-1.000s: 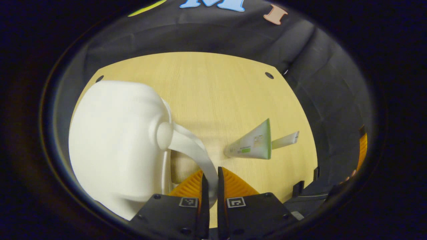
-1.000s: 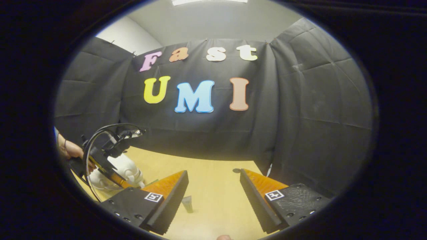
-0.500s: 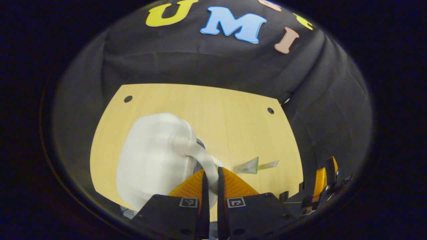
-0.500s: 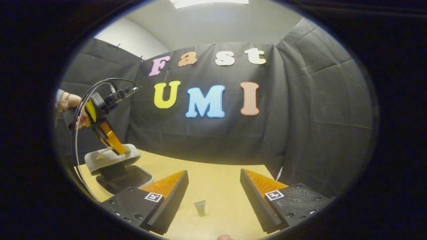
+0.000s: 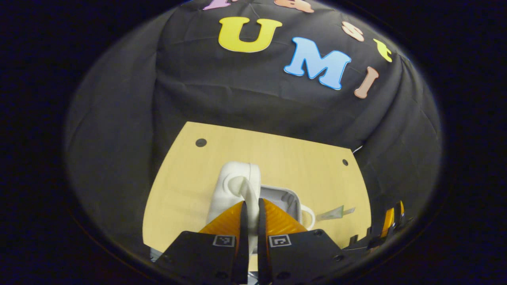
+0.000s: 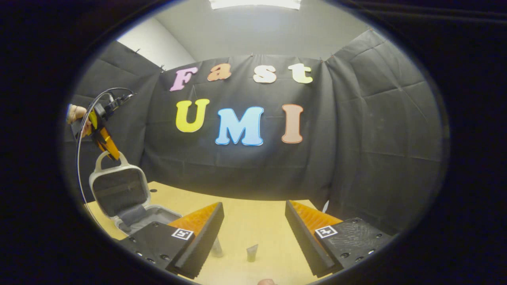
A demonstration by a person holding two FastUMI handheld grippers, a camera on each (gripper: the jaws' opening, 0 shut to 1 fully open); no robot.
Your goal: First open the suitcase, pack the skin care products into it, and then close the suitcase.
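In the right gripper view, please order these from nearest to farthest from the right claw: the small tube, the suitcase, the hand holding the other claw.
1. Small tube: on the table, between the right claw's fingers.
2. Suitcase: open, to the left.
3. Hand: far left, raised above the suitcase lid.

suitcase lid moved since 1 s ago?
Yes. In the right gripper view the suitcase lid has swung up from nearly shut to upright above the table, raised by the left gripper holding its handle.
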